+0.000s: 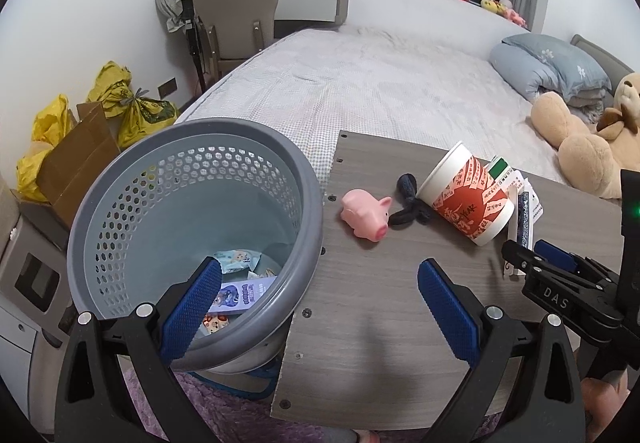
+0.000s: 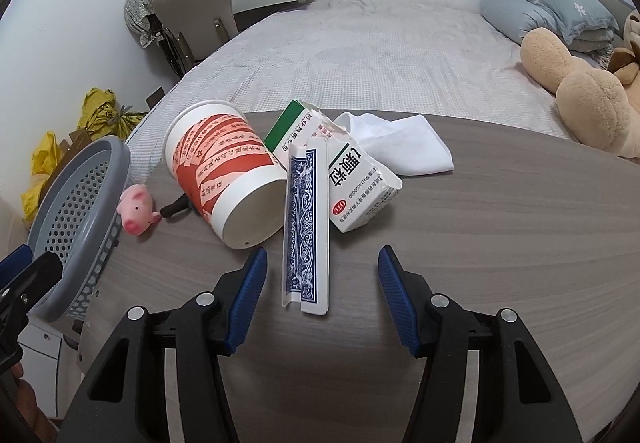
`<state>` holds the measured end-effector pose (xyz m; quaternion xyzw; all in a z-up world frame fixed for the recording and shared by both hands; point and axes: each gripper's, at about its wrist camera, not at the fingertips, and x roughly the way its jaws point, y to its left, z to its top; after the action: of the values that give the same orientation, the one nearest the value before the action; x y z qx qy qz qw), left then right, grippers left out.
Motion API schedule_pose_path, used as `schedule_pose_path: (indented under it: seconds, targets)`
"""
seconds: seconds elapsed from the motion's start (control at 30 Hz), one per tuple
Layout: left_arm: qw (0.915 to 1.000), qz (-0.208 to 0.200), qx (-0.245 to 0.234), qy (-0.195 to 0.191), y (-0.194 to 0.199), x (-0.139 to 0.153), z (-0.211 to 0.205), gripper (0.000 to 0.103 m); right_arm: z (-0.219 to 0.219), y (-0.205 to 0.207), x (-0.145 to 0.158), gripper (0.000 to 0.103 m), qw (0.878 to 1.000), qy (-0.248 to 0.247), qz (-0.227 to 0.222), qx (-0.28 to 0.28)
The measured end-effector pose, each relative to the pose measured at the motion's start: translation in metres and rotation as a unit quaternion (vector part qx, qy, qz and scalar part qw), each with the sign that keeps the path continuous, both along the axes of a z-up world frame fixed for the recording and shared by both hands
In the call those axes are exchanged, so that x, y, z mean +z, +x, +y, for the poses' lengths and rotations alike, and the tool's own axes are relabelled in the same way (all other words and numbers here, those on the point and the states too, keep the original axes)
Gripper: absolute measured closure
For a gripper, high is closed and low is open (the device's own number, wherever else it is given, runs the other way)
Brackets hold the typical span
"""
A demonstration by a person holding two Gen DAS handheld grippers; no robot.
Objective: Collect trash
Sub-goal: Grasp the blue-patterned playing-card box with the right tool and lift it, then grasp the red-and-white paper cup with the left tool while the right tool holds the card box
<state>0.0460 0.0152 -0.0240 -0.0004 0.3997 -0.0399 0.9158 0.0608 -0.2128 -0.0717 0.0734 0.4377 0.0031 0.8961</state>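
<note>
Bedroom w/ a grey wood-grain board (image 2: 460,227) at the bed's edge. Blue-patterned card box (image 2: 306,227) lay flat on it, long axis running away from the right gripper (image 2: 322,297), whose jaws were spread, empty. Medicine box (image 2: 356,183) read "OTC". Only left view showed wrappers inside the grey basket (image 1: 192,147); left gripper (image 1: 320,307) also released
</note>
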Motion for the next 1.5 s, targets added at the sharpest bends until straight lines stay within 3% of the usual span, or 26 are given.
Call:
schedule_pose_path:
  seconds: [0.2,0.33,0.7,0.97,1.17,1.5]
  targets:
    - [1.0,0.003,-0.008,0.001,0.001,-0.001,-0.005,0.006,0.002,0.007,-0.003,0.063,1.0,0.001,0.008,0.005]
    - [0.9999,0.005,-0.016,0.002,0.001,-0.002,-0.009,0.006,0.003,0.005,-0.003,0.083,1.0,0.005,0.006,0.01]
    - [0.9992,-0.001,-0.039,0.004,-0.006,0.002,-0.023,0.006,-0.008,-0.023,0.015,0.085,0.999,0.031,-0.016,0.014]
    - [0.9961,-0.007,-0.088,0.001,0.001,0.007,-0.049,0.006,-0.03,-0.055,0.032,0.085,0.999,0.038,-0.033,-0.004]
    - [0.9908,-0.008,-0.134,0.015,0.019,0.007,-0.072,0.006,-0.056,-0.07,0.034,0.085,0.998,0.044,-0.034,-0.027]
    - [0.9743,0.012,-0.224,0.02,0.056,0.001,-0.105,0.006,-0.091,-0.074,0.03,0.085,0.995,0.072,-0.033,-0.065]
